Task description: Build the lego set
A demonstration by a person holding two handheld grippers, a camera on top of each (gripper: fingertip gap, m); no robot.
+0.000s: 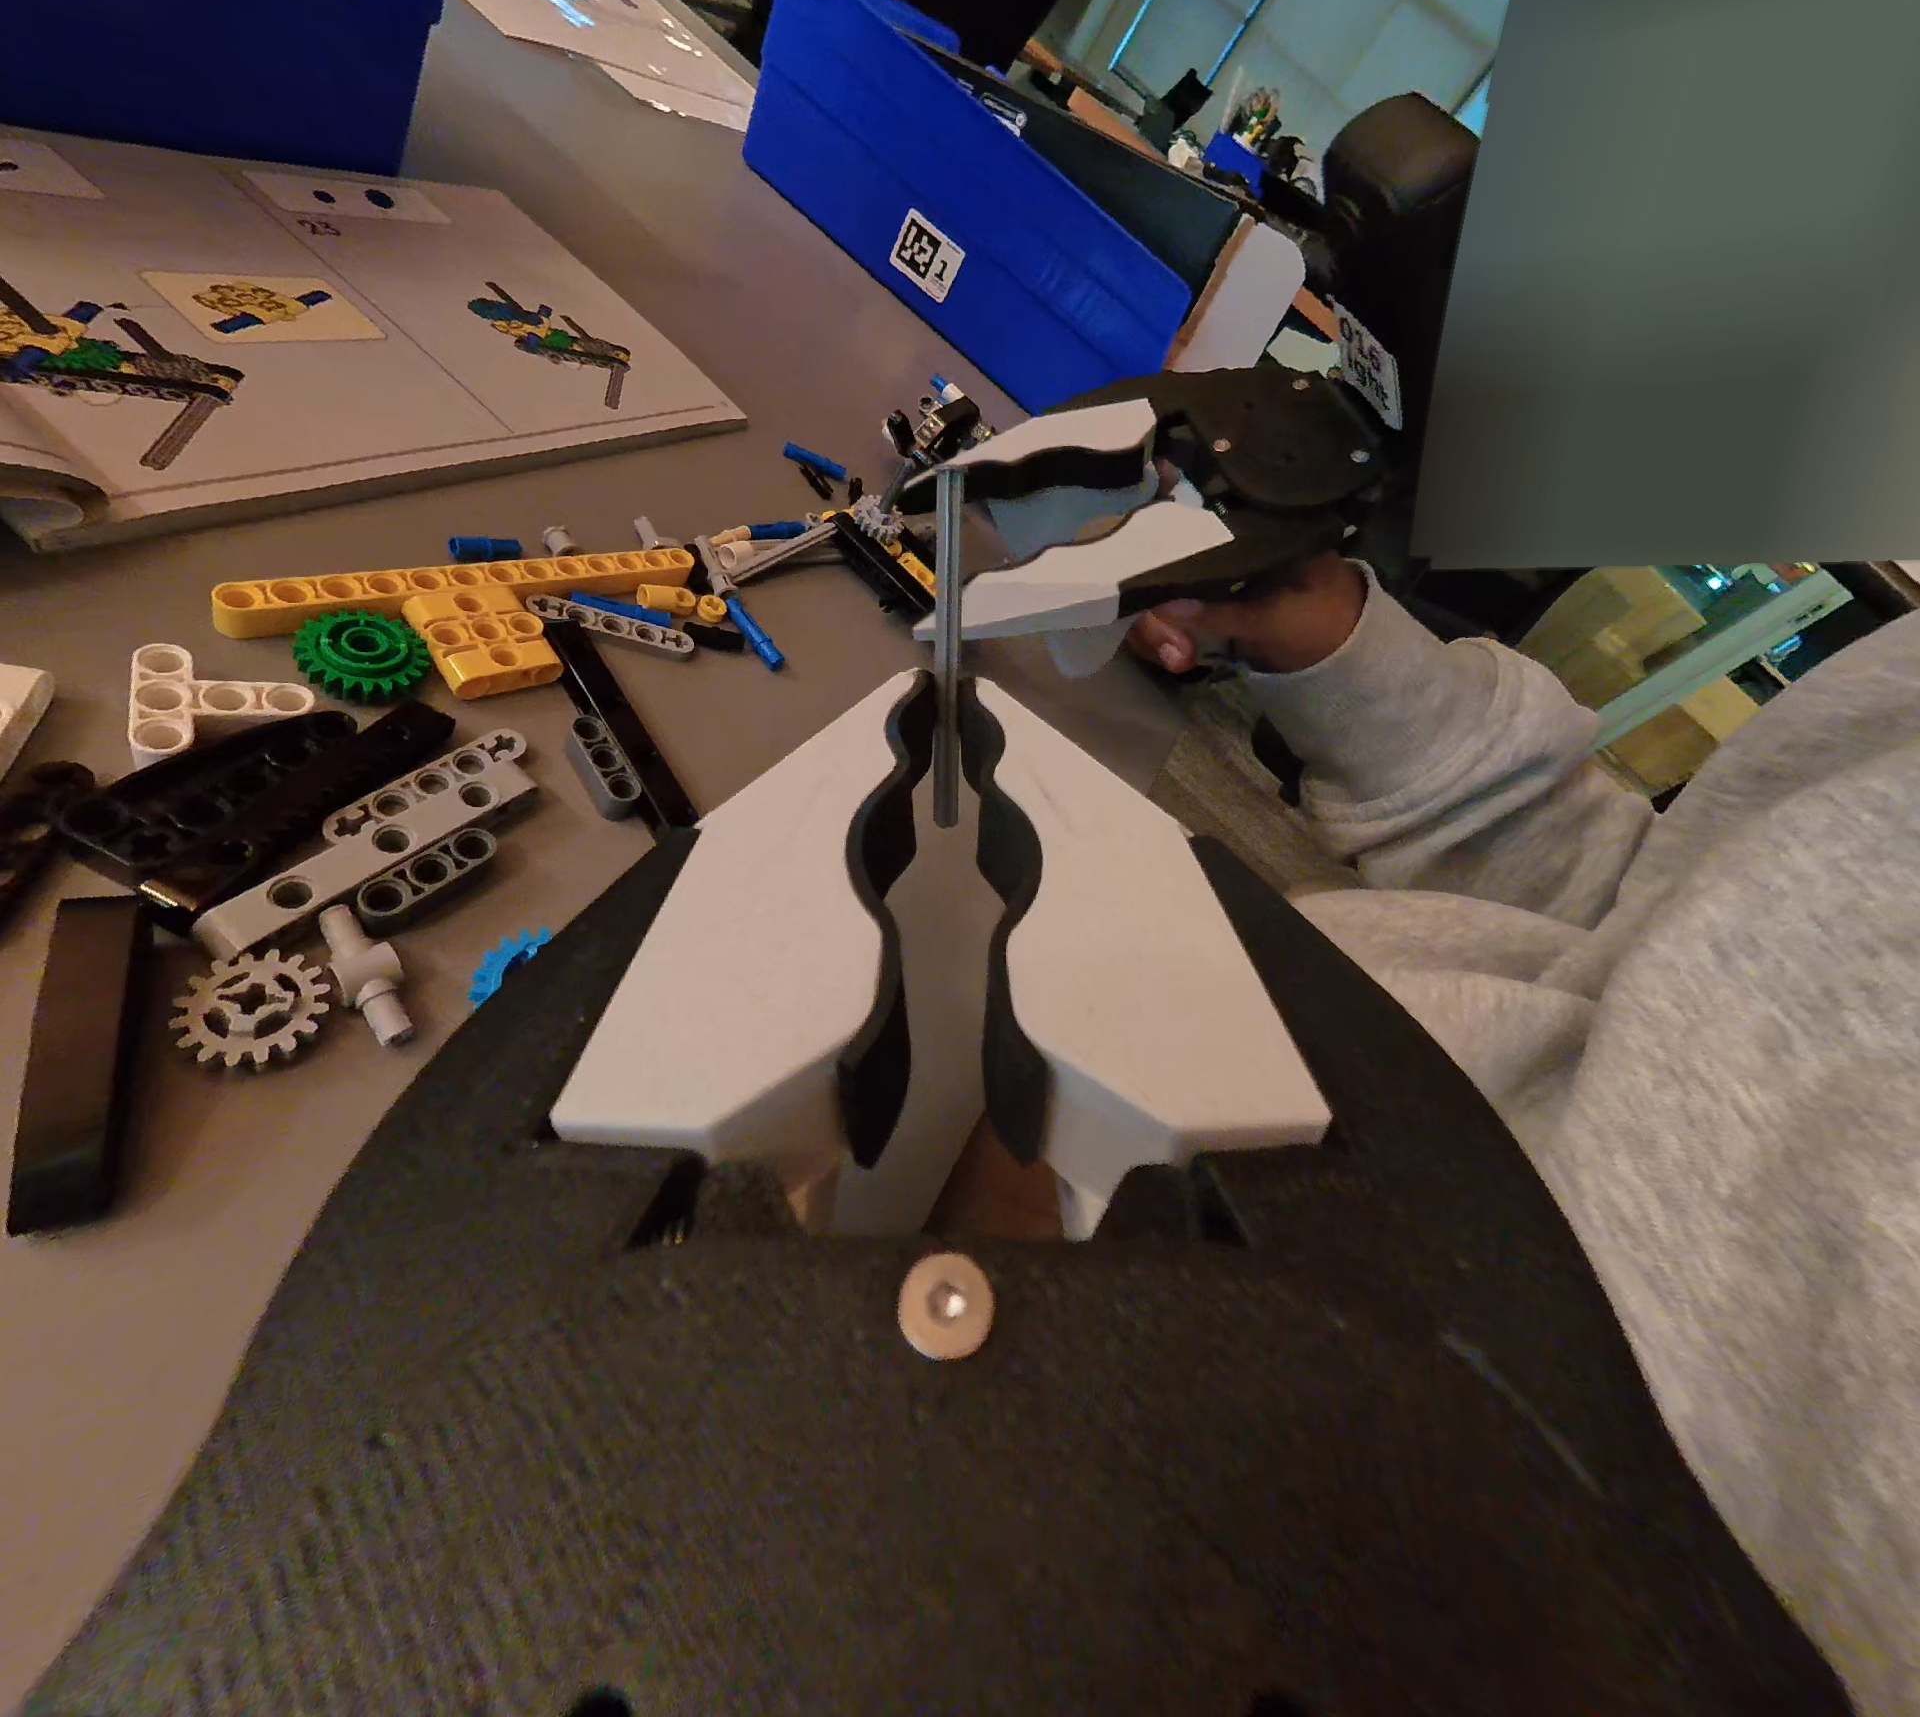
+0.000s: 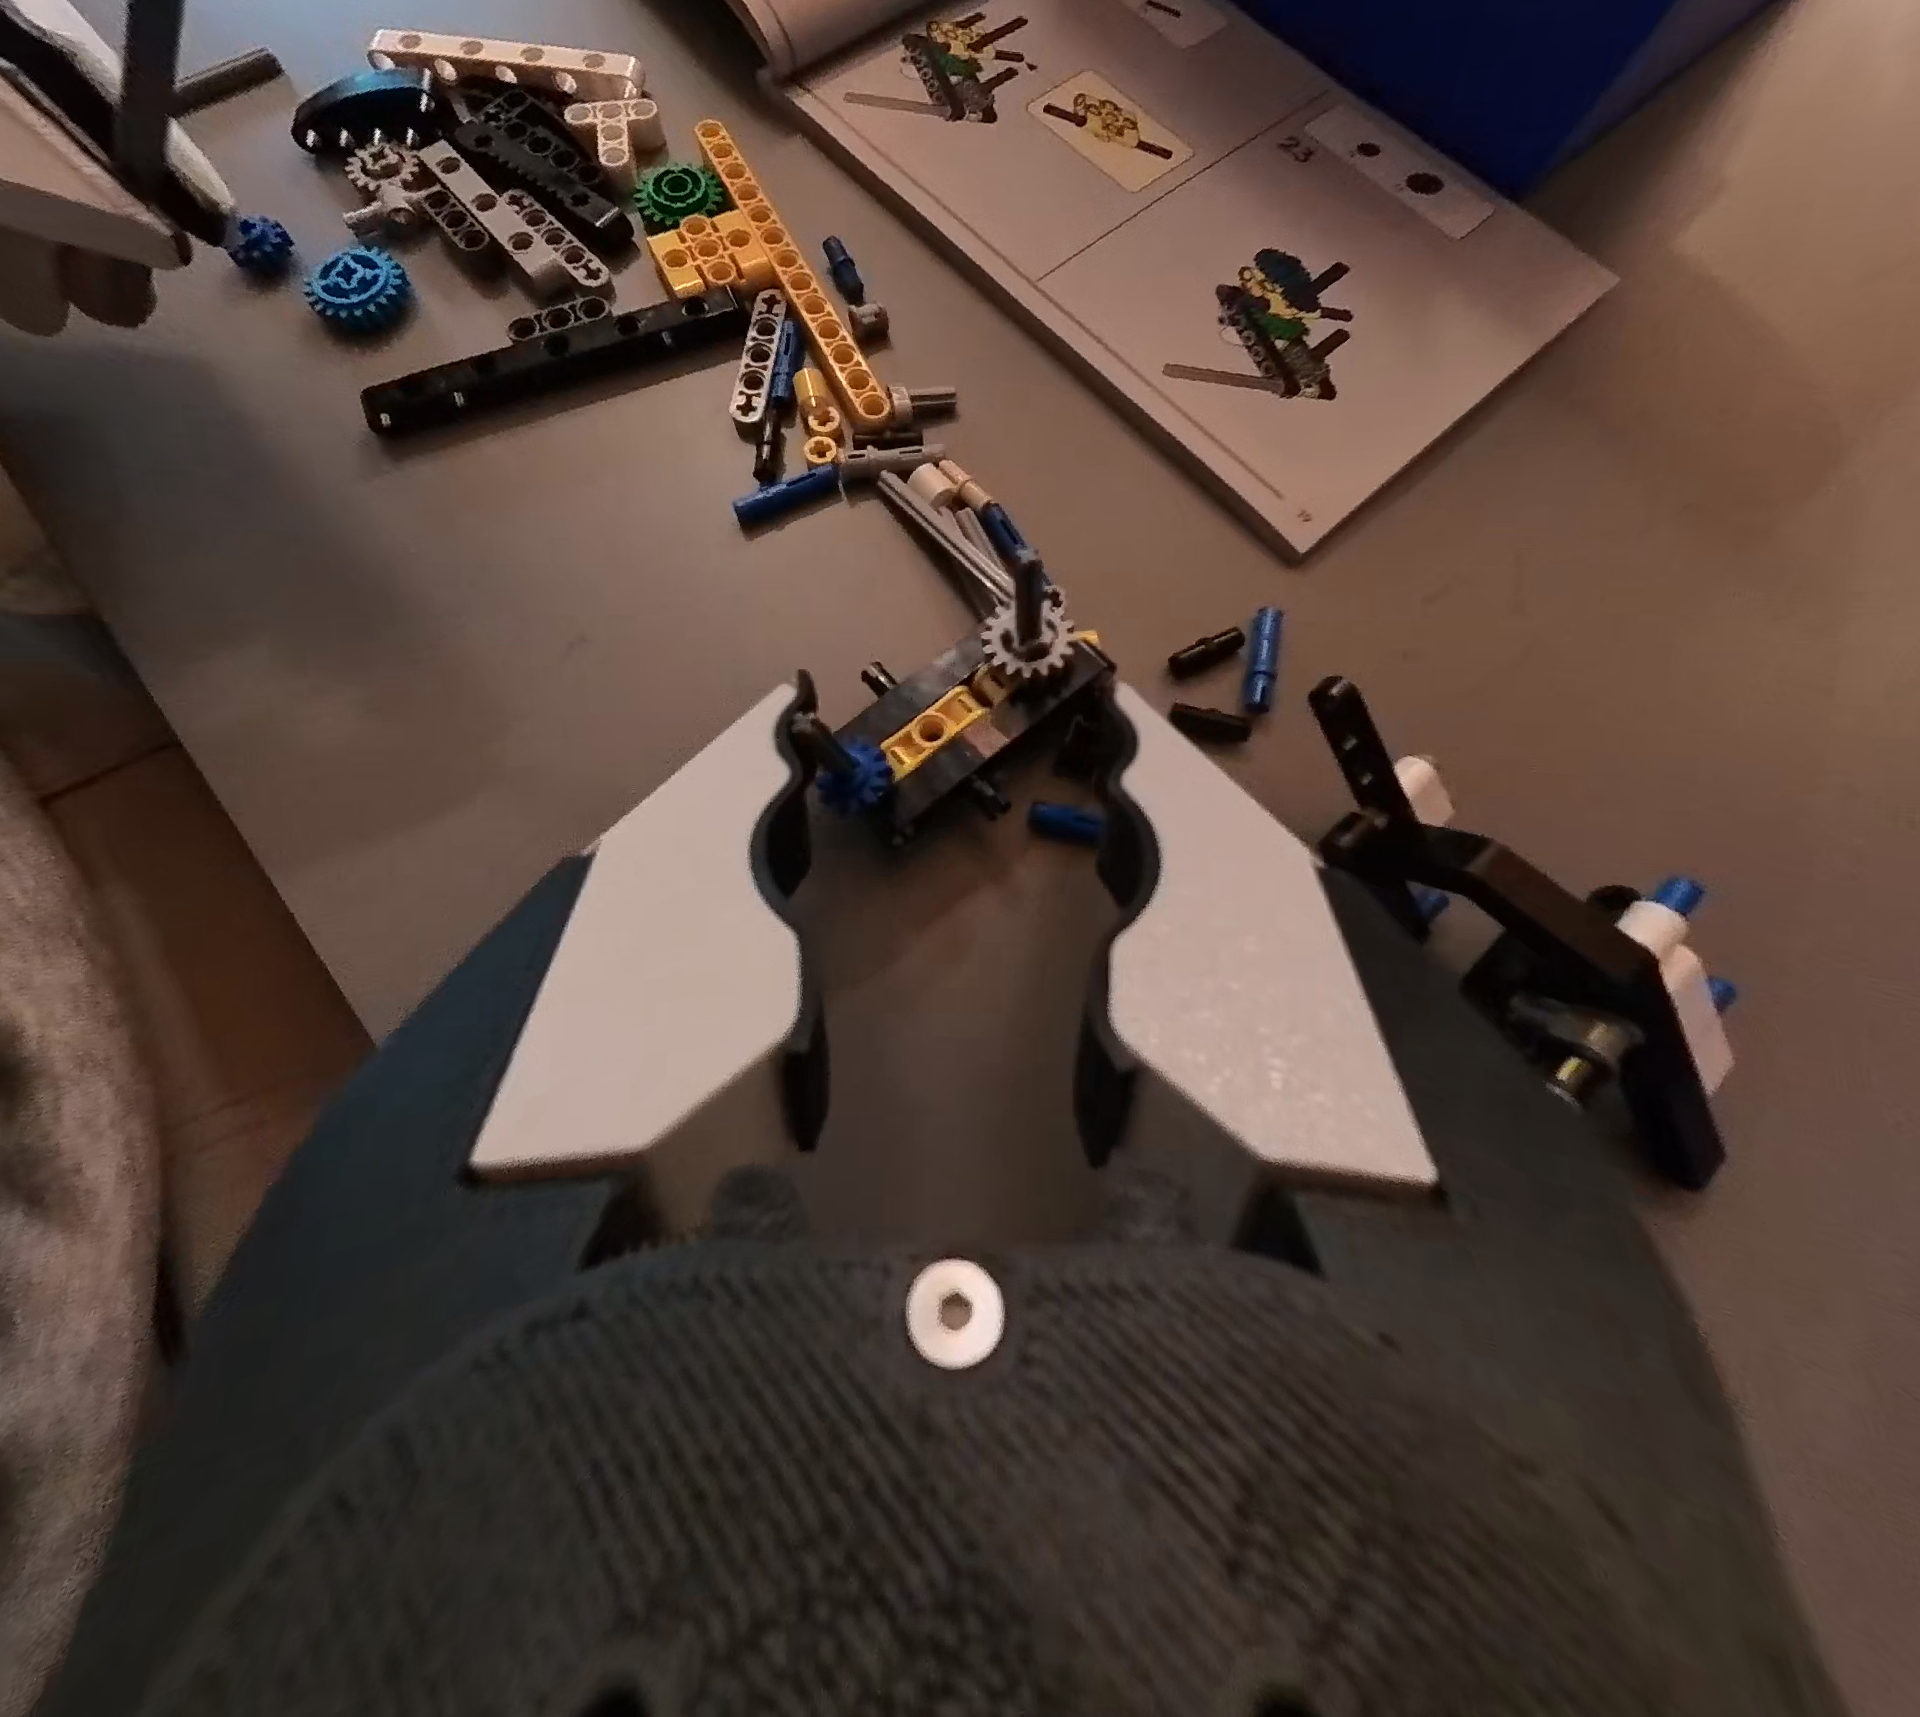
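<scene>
A small geared subassembly [image 2: 977, 711] is framed by the wide-spread right gripper [image 2: 961, 732] — a grey axle [image 1: 945, 649] is pinched in the left gripper [image 1: 943, 691]; most loose pieces [image 1: 457, 607] are judged unbuilt.

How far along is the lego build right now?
Early to midway, judging by the table. Done: a small black-and-yellow assembly carrying a grey gear, lying between the open jaws of the right gripper. In hand: the left gripper is shut on a long grey axle, upright. Left: many loose beams and gears, like the long yellow beam, unused.
</scene>
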